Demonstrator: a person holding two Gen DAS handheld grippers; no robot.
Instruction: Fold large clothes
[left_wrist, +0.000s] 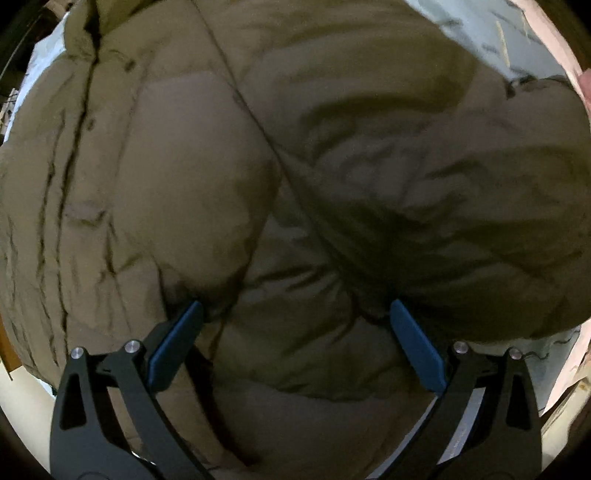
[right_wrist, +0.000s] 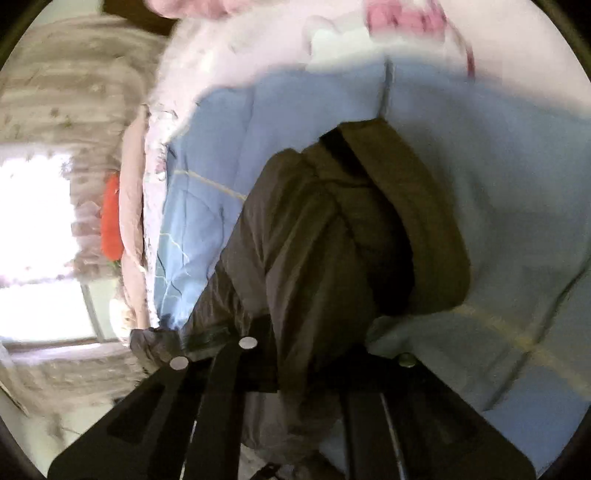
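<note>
The puffy olive jacket (left_wrist: 229, 177), lying on the blue-sheeted bed (right_wrist: 517, 184), is looking soft, bulky and slippery, best gripped at seams; left tongs (left_wrist: 295, 314) are gaping, right tongs (right_wrist: 295, 354) are clenching a sleeve.

One olive-brown puffer jacket (left_wrist: 229, 177), two grippers — the left gripper (left_wrist: 295, 314) and the right gripper (right_wrist: 314, 354) — two blue finger pads (left_wrist: 173, 347) on the left one, one pale blue quilt (right_wrist: 498, 184), one orange item (right_wrist: 112, 218) beside the bed.
</note>
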